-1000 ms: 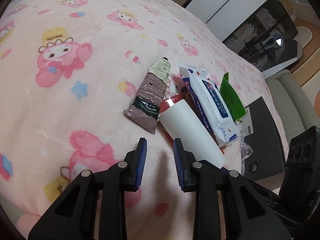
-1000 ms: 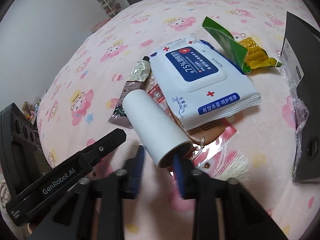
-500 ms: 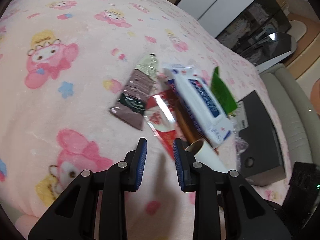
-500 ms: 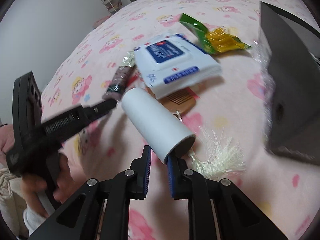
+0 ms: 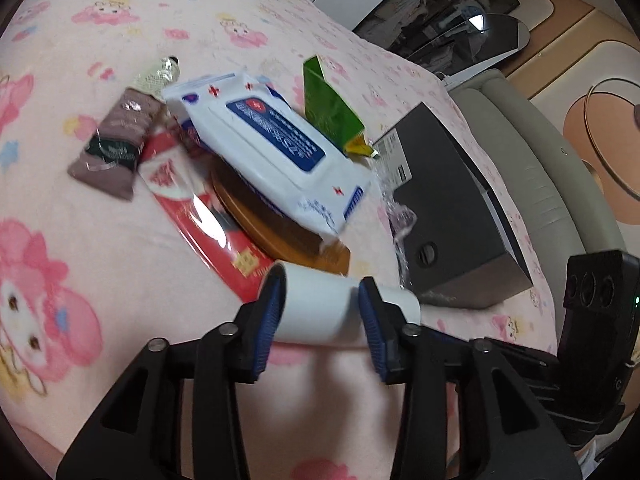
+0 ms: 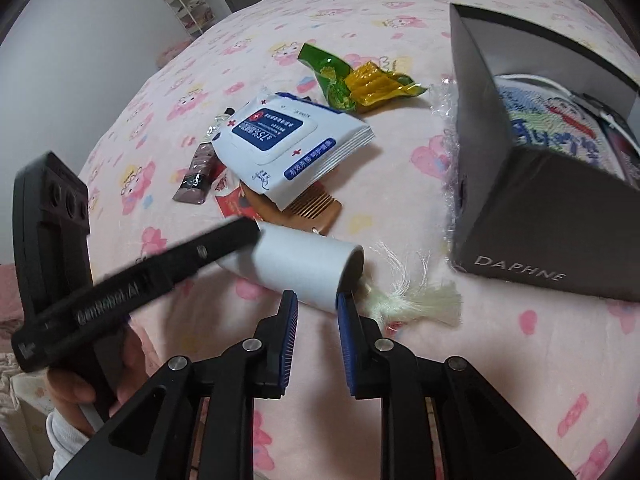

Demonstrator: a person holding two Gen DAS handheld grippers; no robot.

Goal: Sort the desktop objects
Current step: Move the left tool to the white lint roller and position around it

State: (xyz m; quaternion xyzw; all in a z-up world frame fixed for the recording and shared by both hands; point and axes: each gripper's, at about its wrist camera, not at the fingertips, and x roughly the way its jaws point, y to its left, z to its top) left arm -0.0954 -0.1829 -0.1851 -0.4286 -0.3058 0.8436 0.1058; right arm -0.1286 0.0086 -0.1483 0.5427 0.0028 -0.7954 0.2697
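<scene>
A white paper roll (image 6: 304, 260) lies crosswise low over the pink blanket, its hollow end facing right. My right gripper (image 6: 318, 298) is shut on the wall of that end. My left gripper (image 5: 320, 280) is open wide and straddles the left part of the roll (image 5: 320, 300). One pad is at the roll's end and the other crosses its middle. Behind the roll lie a white and blue wipes pack (image 5: 276, 140), a wooden comb (image 5: 280, 232) under it, a red packet (image 5: 192, 208), a brown tube (image 5: 116, 148) and a green and yellow wrapper (image 6: 360, 80).
An open grey box (image 6: 532, 200) marked DAPHNE, with things inside, stands to the right of the pile. A pale tassel (image 6: 420, 296) lies beside the roll's open end. A hand (image 6: 72, 392) holds the left gripper. A beige sofa (image 5: 540, 180) runs past the bed's edge.
The right gripper closed on the roll's end and carried it away from the pile toward me. The left gripper opened wider and came over the roll.
</scene>
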